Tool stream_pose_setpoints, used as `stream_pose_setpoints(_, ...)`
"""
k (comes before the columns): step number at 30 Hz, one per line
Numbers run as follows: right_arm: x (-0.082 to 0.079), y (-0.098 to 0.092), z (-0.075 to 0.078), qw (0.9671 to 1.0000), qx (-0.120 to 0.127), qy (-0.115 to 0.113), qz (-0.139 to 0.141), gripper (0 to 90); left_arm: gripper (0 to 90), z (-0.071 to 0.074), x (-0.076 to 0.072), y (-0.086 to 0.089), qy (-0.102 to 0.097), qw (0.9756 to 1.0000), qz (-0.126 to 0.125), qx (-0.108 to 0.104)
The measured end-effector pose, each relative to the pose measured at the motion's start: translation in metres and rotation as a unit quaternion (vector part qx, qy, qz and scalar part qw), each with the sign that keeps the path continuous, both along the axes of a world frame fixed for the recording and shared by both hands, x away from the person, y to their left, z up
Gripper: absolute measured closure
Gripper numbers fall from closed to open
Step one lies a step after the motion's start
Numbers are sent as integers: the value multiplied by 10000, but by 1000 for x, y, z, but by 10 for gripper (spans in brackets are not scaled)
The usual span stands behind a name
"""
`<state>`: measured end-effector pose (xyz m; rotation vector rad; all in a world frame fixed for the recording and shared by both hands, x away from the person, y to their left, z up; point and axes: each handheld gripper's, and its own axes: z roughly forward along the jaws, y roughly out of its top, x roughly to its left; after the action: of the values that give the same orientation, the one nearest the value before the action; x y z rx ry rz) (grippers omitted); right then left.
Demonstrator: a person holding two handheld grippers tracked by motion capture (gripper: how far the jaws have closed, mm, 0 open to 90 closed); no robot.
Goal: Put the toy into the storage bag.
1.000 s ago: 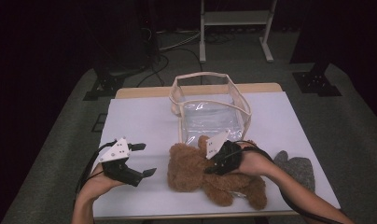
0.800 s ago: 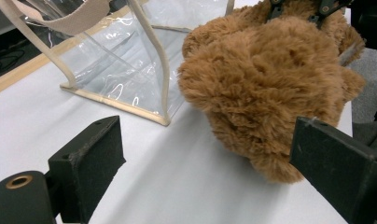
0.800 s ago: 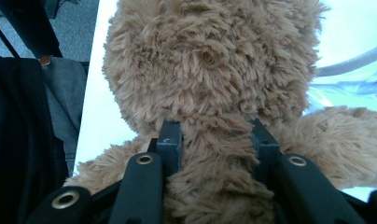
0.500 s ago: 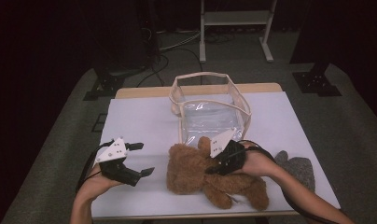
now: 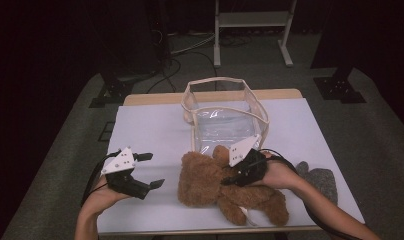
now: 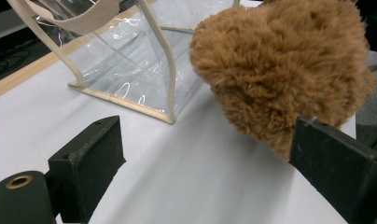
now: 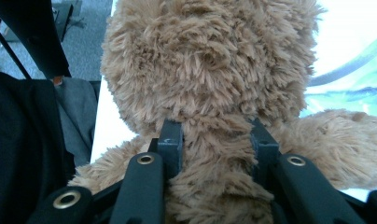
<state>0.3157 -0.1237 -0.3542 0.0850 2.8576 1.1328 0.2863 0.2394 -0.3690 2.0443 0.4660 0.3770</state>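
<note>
On the table, right hand-held gripper (image 7: 214, 140) clamps teddy bear (image 7: 210, 70); left hand-held gripper (image 6: 205, 154) gapes wide.

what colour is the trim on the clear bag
Beige trim on the bag, clearest in the left gripper view.

Grey carpeted floor (image 5: 375, 125); white metal stand (image 5: 252, 30) and black cables (image 5: 165, 75) are set behind the white-topped desk (image 5: 145, 130); surroundings are unlit.

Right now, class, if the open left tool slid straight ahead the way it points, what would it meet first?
Most likely the fluffy brown teddy bear, whose head lies just ahead of the left tool; the clear plastic bag with beige trim sits further back. Depth is hard to judge.
</note>
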Motion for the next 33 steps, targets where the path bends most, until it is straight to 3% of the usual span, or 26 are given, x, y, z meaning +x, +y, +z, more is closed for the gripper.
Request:
stream_pose_setpoints(15, 0, -9, 14, 9992, 393, 28, -83, 654, 87, -1, 1, 2, 13, 10000, 23, -3)
stream_pose_setpoints(33, 2, -20, 19, 9946, 984, 232, -255, 663, 87, -3, 2, 4, 45, 10000, 51, -23)
